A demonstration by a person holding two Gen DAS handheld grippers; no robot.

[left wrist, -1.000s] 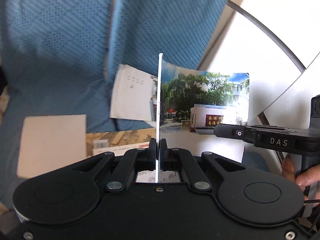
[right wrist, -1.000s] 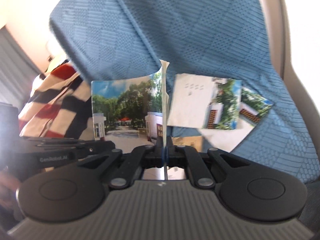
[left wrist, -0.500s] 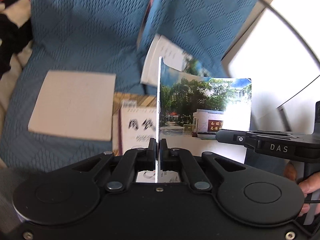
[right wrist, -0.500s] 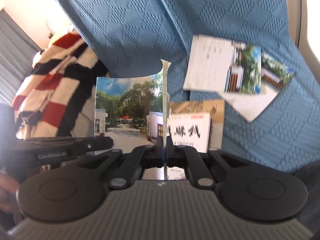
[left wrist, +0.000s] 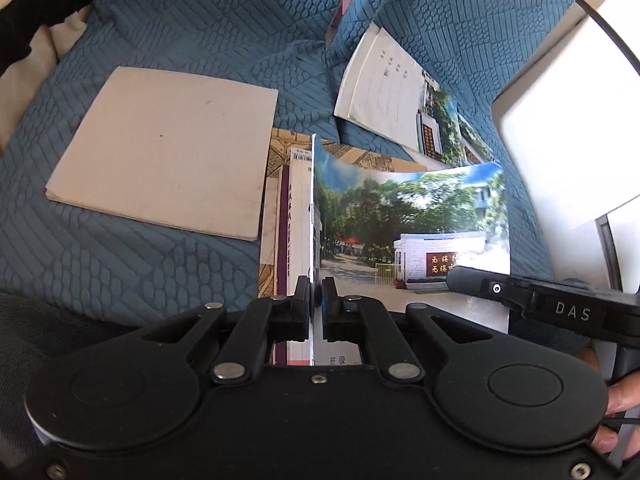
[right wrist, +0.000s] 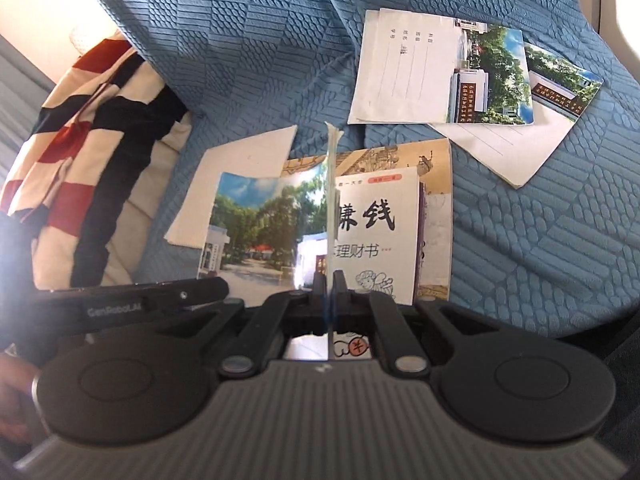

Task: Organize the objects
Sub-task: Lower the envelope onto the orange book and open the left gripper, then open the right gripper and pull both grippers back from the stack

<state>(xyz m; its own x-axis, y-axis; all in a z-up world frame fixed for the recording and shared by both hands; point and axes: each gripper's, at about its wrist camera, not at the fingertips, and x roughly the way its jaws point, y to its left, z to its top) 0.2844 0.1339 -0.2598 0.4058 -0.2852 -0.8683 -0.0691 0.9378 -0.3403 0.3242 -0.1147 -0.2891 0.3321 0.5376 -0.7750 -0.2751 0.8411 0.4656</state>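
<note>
A thin notebook with a tree-and-gate photo cover (left wrist: 408, 220) (right wrist: 260, 232) hangs on edge between both grippers, slightly bowed. My left gripper (left wrist: 316, 292) is shut on one side edge of it, and my right gripper (right wrist: 329, 284) is shut on the opposite edge. Each gripper also shows in the other's view: the right gripper (left wrist: 472, 280) and the left gripper (right wrist: 192, 296). Just below the notebook lies a white book with black characters (right wrist: 376, 220) (left wrist: 296, 216) on top of a tan illustrated book (right wrist: 436, 168).
A beige pad (left wrist: 168, 152) lies left of the book stack on the blue quilted cover (left wrist: 160, 20). Two similar photo notebooks (right wrist: 440, 68) (right wrist: 560, 92) overlap at the back right. A striped cloth (right wrist: 88, 140) is heaped at left, a white panel (left wrist: 560, 120) at right.
Both grippers have come down with the notebook toward the book stack. The stack and beige pad now look larger and sit directly under the notebook. Both grips are unchanged.
</note>
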